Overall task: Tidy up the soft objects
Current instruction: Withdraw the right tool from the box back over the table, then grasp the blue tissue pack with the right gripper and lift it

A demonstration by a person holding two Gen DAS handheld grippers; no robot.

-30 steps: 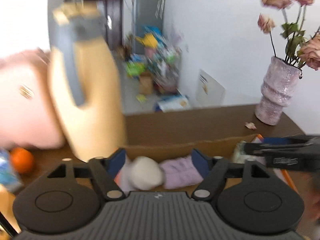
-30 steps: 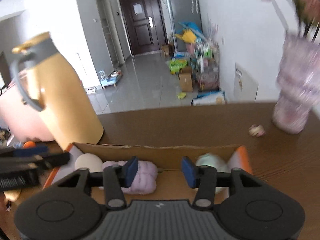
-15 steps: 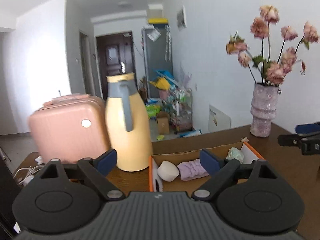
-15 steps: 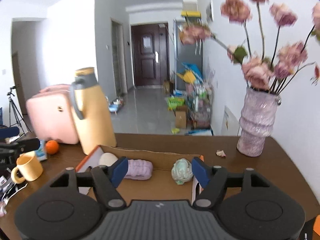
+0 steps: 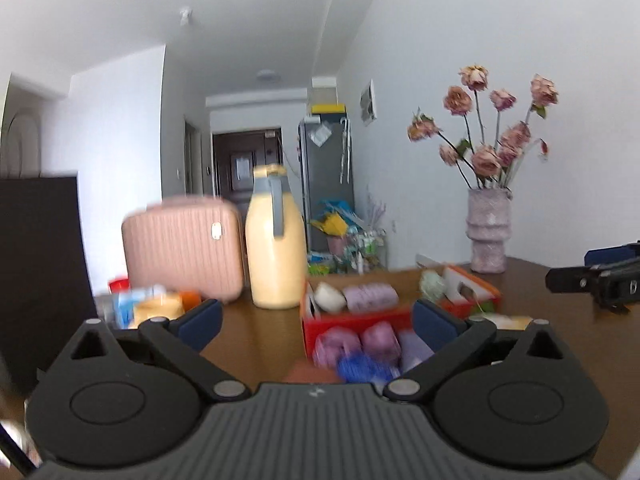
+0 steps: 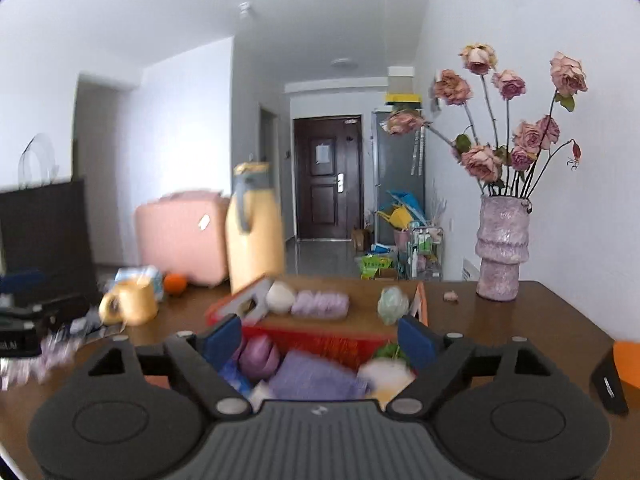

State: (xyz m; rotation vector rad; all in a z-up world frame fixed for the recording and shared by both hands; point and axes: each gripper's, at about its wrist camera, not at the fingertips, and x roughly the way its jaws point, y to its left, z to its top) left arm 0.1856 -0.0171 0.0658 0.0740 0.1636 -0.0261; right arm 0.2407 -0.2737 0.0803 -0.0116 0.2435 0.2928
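Soft objects sit in two places on the brown desk (image 6: 520, 320). In the cardboard box (image 6: 420, 304) farther off lie a white round piece (image 6: 280, 298), a ribbed lilac piece (image 6: 320, 304) touching it, and a pale green piece (image 6: 394, 304) apart at the box's right end. Nearer me stands a red bin (image 6: 320, 342) holding a jumble: a purple bundle (image 6: 260, 354), a flat lavender piece (image 6: 312, 378), something blue (image 5: 360, 368) and a whitish lump (image 6: 386, 374); motion blur keeps me from saying more about them.

My left gripper (image 5: 316, 320) has just been opening and stands wide, its blue pads either side of the bin in the view, with nothing pressed between them. My right gripper (image 6: 318, 340) has also just been opening; its jaws are well apart and hold nothing, the bin's contents showing between and beyond them. In the left view my right gripper juts in at the right edge.

Behind the box stand a yellow jug (image 5: 274, 240) with a grey handle and a pink case (image 5: 182, 248) just beside it. A yellow mug (image 6: 130, 302) and an orange (image 6: 175, 283) are to the left. A mottled pink vase (image 6: 502, 248) of dried roses (image 6: 480, 160) stands at the right by the wall.
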